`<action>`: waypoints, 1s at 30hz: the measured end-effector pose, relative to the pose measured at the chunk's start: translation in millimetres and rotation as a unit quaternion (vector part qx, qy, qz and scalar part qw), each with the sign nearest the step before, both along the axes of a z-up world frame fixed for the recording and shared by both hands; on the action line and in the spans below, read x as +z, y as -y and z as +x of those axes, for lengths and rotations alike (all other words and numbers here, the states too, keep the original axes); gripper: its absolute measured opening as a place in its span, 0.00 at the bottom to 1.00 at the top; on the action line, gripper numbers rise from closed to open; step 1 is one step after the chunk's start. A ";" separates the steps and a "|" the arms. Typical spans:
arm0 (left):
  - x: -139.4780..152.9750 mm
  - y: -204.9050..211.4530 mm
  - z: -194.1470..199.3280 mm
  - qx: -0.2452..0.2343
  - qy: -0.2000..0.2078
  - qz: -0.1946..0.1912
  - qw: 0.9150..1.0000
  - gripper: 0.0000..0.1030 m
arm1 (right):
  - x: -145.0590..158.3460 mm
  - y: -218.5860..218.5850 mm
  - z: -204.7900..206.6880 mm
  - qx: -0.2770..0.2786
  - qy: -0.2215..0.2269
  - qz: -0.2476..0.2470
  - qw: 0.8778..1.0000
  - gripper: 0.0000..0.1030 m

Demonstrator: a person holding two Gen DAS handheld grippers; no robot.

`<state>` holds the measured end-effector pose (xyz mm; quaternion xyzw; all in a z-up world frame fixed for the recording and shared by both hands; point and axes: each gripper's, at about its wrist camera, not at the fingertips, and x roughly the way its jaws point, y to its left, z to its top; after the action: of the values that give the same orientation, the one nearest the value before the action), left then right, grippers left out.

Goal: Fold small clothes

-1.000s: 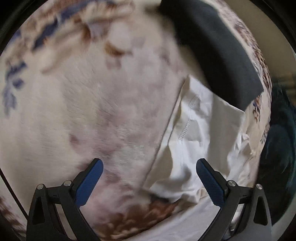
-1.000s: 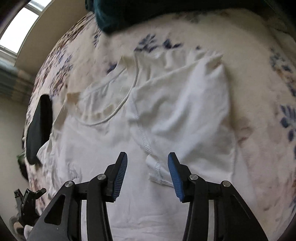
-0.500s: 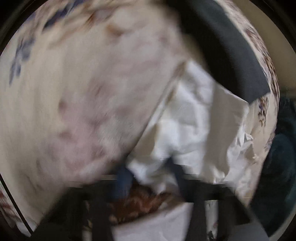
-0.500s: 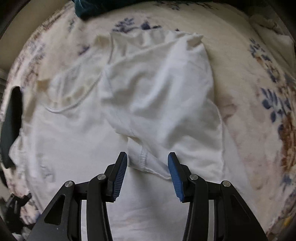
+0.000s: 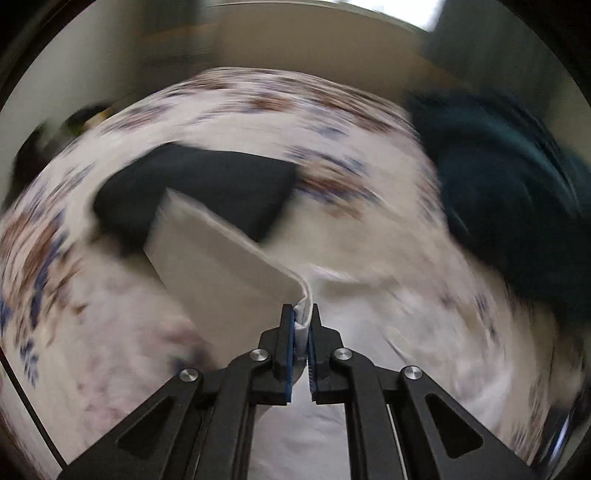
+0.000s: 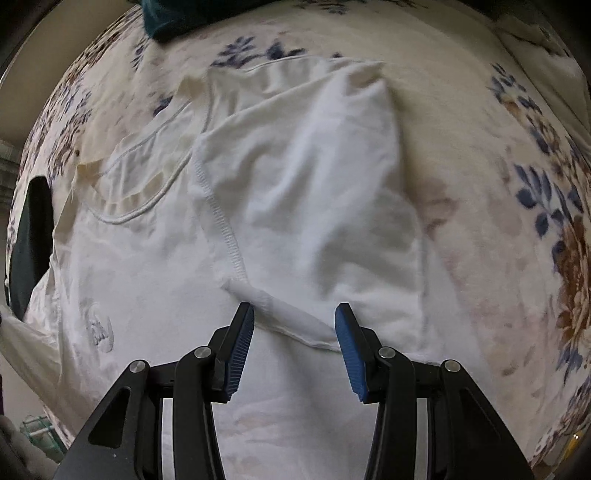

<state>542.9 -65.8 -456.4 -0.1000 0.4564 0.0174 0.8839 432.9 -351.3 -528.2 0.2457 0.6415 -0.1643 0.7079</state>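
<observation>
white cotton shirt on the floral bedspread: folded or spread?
Partly folded: white cotton shirt has its sleeve side flapped over the body; left gripper lifts another edge.

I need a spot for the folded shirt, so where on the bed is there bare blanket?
Bare floral blanket lies right of the white shirt, out to the bed's edge. A narrower strip runs between the shirt's collar and the teal pile. The shirt's left is crowded: a dark folded cloth lies against it, and the left tongs hold a sleeve up there.
</observation>
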 end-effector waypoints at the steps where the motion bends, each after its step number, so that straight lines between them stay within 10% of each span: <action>1: -7.6 23.7 -1.0 -0.035 -0.011 0.009 0.999 0.04 | 1.7 6.0 -3.2 -0.003 -0.002 0.001 1.000 0.47; 9: -63.4 61.0 -14.7 -0.099 -0.150 -0.031 0.983 0.10 | 17.7 31.3 -8.5 -0.005 0.008 0.011 1.000 0.47; 14: -45.3 1.9 -24.4 -0.032 -0.135 -0.103 0.985 0.77 | 31.4 13.1 11.8 0.024 0.060 0.062 0.996 0.47; 22: -33.1 -84.9 20.3 0.063 -0.089 0.044 0.993 0.79 | -0.6 -81.4 119.5 0.135 0.089 0.142 0.977 0.47; 28: -49.6 -98.9 39.0 0.066 -0.096 0.081 0.990 0.79 | -33.4 -129.4 170.7 0.170 0.072 0.122 0.975 0.45; 30: -53.5 -97.5 38.9 0.066 -0.098 0.083 0.990 0.79 | -27.6 -134.9 167.6 0.175 0.085 0.102 0.976 0.03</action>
<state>581.7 31.6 -509.9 -0.0542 0.5307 0.1228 0.8369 600.5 -216.4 -555.8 0.2134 0.6258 0.0501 0.7485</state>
